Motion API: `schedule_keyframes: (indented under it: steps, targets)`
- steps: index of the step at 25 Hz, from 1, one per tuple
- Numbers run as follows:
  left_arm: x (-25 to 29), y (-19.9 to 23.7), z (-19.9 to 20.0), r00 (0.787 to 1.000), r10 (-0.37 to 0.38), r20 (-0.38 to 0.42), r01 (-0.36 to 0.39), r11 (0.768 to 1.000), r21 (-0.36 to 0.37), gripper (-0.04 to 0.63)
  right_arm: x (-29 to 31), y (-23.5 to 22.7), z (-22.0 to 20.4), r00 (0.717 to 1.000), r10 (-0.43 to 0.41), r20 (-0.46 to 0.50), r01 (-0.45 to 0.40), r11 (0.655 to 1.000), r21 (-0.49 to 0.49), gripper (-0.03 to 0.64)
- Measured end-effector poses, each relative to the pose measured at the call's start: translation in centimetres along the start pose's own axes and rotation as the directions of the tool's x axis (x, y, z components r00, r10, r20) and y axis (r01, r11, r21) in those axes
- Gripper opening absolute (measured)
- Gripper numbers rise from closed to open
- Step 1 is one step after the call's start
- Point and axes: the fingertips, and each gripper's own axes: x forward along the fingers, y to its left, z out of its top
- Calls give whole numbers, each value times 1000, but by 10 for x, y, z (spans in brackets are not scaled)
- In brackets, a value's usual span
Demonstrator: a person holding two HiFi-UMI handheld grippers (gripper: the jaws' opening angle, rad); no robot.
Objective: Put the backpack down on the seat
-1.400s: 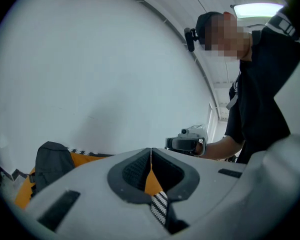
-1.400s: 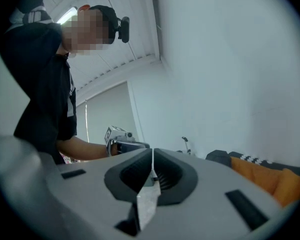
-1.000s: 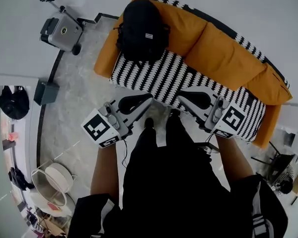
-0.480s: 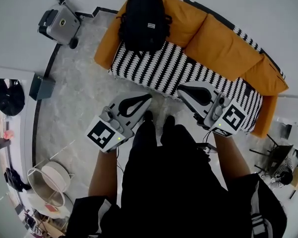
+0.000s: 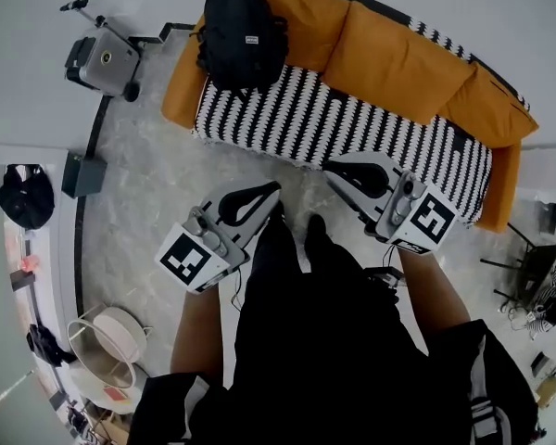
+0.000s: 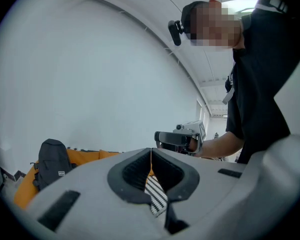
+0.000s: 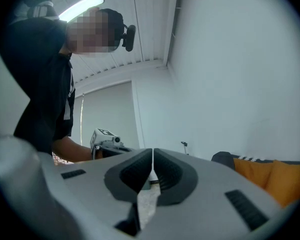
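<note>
The black backpack (image 5: 240,33) stands upright at the left end of the sofa seat (image 5: 352,128), which has a black-and-white zigzag cover and orange cushions. It also shows as the backpack (image 6: 52,161) in the left gripper view, far off at the left. My left gripper (image 5: 273,190) hangs over the floor in front of the sofa, shut and empty. My right gripper (image 5: 332,171) hovers near the seat's front edge, also shut with nothing in it. Both are well clear of the backpack. In each gripper view the jaws meet: left gripper (image 6: 151,152), right gripper (image 7: 153,153).
A grey wheeled suitcase (image 5: 100,58) stands by the wall left of the sofa. A dark box (image 5: 82,174) and a black bag (image 5: 24,197) sit at the left edge. A round white basket (image 5: 109,341) is at the lower left. The person's legs (image 5: 296,248) stand before the sofa.
Both grippers have drawn back from the sofa, which now sits higher and farther in the head view. The backpack stays put on the seat. The jaws remain shut.
</note>
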Motion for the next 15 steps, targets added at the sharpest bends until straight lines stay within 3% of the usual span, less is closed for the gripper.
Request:
schedule_keyframes:
  steps: [5, 8, 15]
  targets:
    - [22, -42, -12, 1000, -9, -17, 9, 1000, -5, 25, -43, 19, -7, 1000, -3, 29, 3, 1000, 10, 31]
    - [30, -58, -14, 1000, -3, -17, 3, 1000, 31, 25, -62, 26, -12, 999, -2, 37, 1, 1000, 30, 31]
    - [36, -91, -18, 1000, -21, -17, 21, 999, 39, 24, -76, 47, -19, 998, 29, 49, -32, 998, 49, 31]
